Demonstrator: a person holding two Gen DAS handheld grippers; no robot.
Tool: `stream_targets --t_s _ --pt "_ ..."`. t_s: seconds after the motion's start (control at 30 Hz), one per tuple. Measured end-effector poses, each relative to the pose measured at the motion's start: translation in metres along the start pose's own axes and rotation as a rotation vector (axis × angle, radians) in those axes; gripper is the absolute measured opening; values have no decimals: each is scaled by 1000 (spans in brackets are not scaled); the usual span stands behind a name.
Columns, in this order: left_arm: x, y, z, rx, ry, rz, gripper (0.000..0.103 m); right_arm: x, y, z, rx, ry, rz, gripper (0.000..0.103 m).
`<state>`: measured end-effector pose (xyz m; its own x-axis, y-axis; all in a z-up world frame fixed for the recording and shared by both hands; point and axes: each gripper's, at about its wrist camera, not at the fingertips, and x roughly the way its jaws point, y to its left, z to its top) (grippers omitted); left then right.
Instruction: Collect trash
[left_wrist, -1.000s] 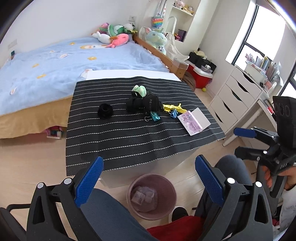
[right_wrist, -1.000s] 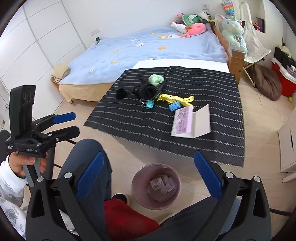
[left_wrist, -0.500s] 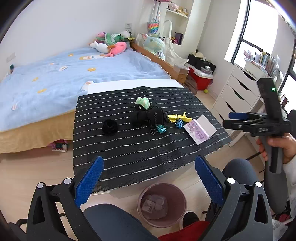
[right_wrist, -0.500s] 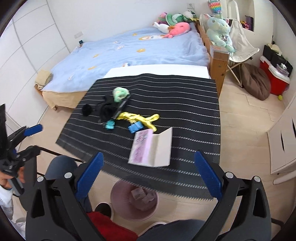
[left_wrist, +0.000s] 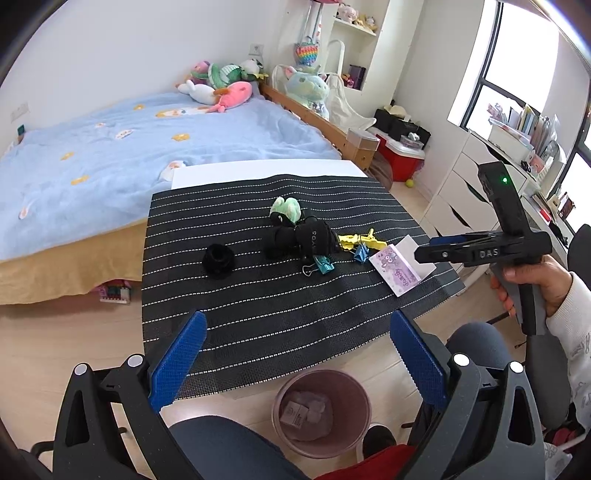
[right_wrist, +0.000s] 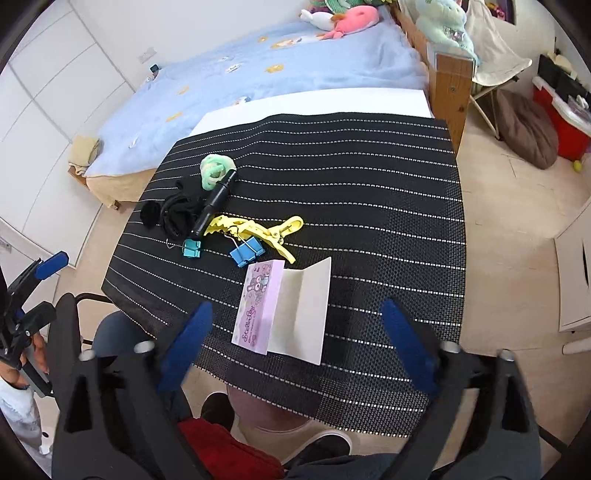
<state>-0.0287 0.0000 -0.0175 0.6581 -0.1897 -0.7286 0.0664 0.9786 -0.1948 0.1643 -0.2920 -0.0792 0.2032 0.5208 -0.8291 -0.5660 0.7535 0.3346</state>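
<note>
A flattened purple-and-white paper box (right_wrist: 282, 308) lies near the front edge of the black striped mat (right_wrist: 369, 206); it also shows in the left wrist view (left_wrist: 400, 266). My right gripper (right_wrist: 297, 343) is open and empty, hovering just above the box's near end. My left gripper (left_wrist: 297, 363) is open and empty, held back over the mat's front edge. A pink trash bin (left_wrist: 321, 411) with crumpled paper stands on the floor below, mostly hidden under the mat in the right wrist view (right_wrist: 258, 410).
On the mat lie yellow clips (right_wrist: 258, 229), two blue binder clips (right_wrist: 247, 251), black items (right_wrist: 181, 214) and a green scrunchie (right_wrist: 214, 170). A blue bed (left_wrist: 129, 147) stands behind the table. White drawers (left_wrist: 461, 199) stand at right.
Both grippers have risen and moved forward over the table. My right gripper has swung in over the paper box, which now lies between its fingers' line.
</note>
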Motion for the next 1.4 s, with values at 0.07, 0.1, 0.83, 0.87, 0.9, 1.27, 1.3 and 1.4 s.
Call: stream_targets --t_s 0.07,0.1,0.83,0.87,0.9,1.27,1.3,1.4 --pt "0 0 0 -1 2 -2 95 3 -1 0 1 11 5 64" --pt "1 0 0 -2 3 -3 95 5 -2 -1 3 16 11 57" --pt "14 14 16 -12 8 10 95 -17 2 0 18 -43 67 0" --pt "15 15 17 -14 9 11 95 -20 3 1 17 -48 72 0" --pt "17 17 20 -16 12 14 95 -24 4 3 14 -56 78 0" --pt "50 41 48 -2 85 69 95 -52 16 16 -15 -104 94 0" --pt "56 42 50 1 99 71 95 -53 16 17 -17 -107 95 0" --pt "70 47 56 13 131 85 95 -56 17 16 -16 -110 101 0"
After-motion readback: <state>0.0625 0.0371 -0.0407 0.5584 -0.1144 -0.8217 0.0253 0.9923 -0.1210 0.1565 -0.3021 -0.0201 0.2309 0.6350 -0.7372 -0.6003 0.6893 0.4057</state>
